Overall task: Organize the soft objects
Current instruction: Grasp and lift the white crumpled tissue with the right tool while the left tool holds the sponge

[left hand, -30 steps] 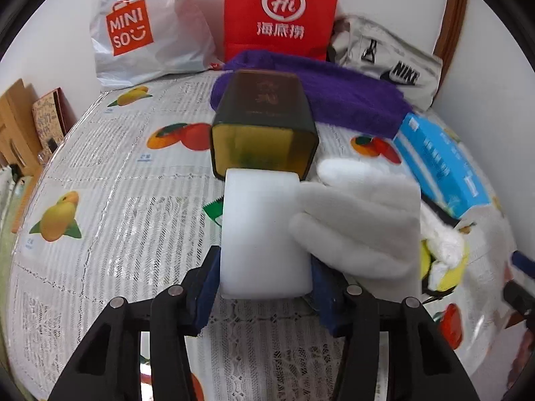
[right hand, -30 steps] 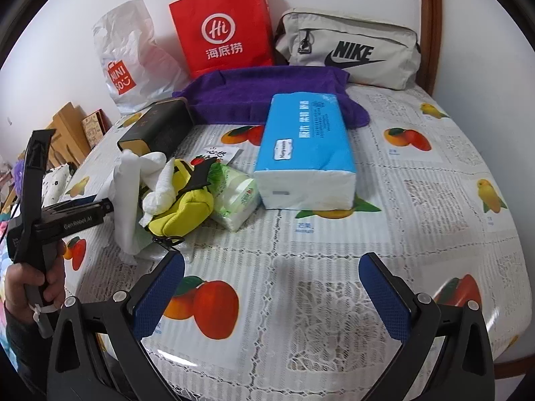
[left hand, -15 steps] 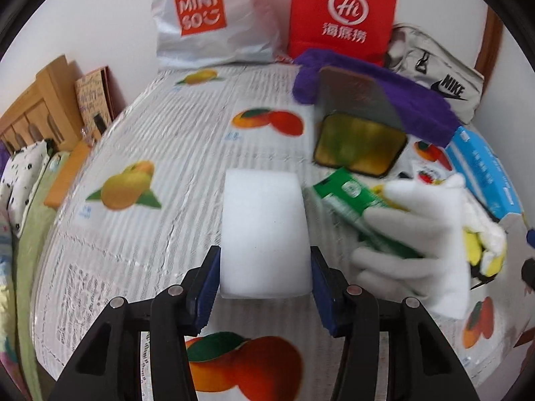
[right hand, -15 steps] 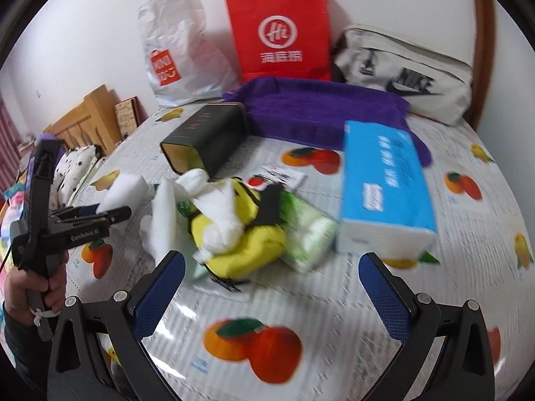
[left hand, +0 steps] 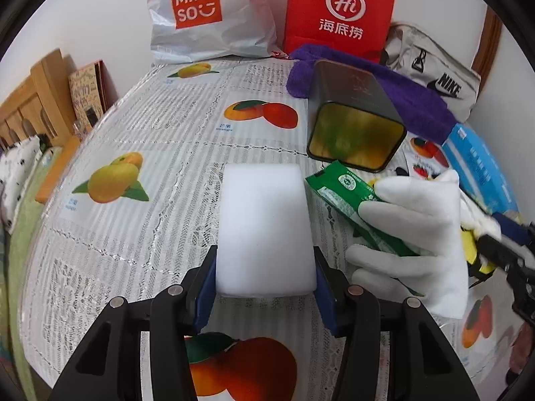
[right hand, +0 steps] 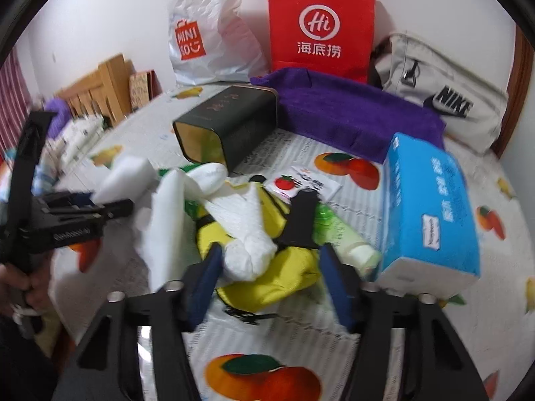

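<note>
Left gripper point(left hand: 265, 274) pinches a white sponge block point(left hand: 264, 227) between its blue pads, held over the fruit-print tablecloth point(left hand: 160, 173) as it was a second ago, though carried clear of the tin's mouth toward open cloth. Right gripper point(right hand: 271, 277), wide open half a second back, is closing its jaws around the yellow pouch point(right hand: 267, 280) with a white cloth knot point(right hand: 249, 257) lying on it; pads look close to the bundle, contact not certain through the blur. Likely a grab on the pile is beginning. Just beyond, a white glove point(left hand: 414, 234) drapes over a green packet point(left hand: 341, 190); a pale green tube point(right hand: 347, 240) and blue tissue pack point(right hand: 431, 207) crowd the pouch's right side. Farther: open dark tin point(left hand: 354, 123) on its side, purple towel point(right hand: 351, 113), red paper bag point(right hand: 319, 26), Miniso bag point(left hand: 207, 10), Nike bag point(right hand: 448, 97).
</note>
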Demonstrator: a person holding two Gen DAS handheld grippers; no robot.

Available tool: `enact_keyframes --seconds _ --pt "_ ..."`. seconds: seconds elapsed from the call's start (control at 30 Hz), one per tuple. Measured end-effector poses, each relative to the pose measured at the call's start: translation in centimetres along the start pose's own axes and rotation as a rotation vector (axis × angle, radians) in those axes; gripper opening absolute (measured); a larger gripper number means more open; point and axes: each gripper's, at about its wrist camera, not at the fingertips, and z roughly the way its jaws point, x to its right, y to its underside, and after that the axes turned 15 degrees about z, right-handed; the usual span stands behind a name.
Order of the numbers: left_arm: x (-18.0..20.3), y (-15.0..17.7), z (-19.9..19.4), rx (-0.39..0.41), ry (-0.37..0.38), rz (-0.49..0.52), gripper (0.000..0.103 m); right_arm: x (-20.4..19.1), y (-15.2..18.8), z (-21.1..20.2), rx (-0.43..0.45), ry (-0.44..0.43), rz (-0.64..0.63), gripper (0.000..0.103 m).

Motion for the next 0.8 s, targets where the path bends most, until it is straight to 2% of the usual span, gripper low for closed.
enact_keyframes --seconds 0.1,0.27,0.37,0.43,0.47,0.53,0.57,0.63,0.8 --pt "0.2 0.0 0.0 0.001 0.001 0.011 0.050 0.2 -0.1 -0.5 0.024 0.026 -0.027 0.031" --pt "0.2 0.1 0.0 0.004 0.002 0.013 0.050 1.4 -0.3 -1.3 0.019 0.020 -0.003 0.030" --pt "0.2 0.1 -0.1 0.002 0.001 0.015 0.050 1.2 -0.3 -1.3 0.027 0.024 -0.015 0.037" --pt "0.3 0.2 -0.1 0.000 0.002 0.018 0.050 1.0 -0.4 -1.1 0.033 0.013 -0.017 0.056" --pt "0.4 0.2 -0.1 -0.001 0.001 0.021 0.050 0.9 -0.5 -1.0 0.040 0.007 -0.020 0.060" --pt "0.5 0.2 -0.1 -0.003 0.001 0.022 0.050 0.7 -0.8 -0.6 0.057 0.001 -0.027 0.061" --pt "0.5 0.2 -0.2 -0.004 0.005 0.020 0.050 0.7 -0.9 -0.4 0.059 -0.010 -0.027 0.058" --pt "0.5 0.2 -0.2 -0.003 0.010 0.016 0.050 0.9 -1.0 0.1 0.044 -0.032 -0.025 0.022" --pt "0.6 0.3 -0.4 0.008 0.022 0.006 0.049 1.8 -0.6 -0.9 0.060 -0.046 0.002 0.022"
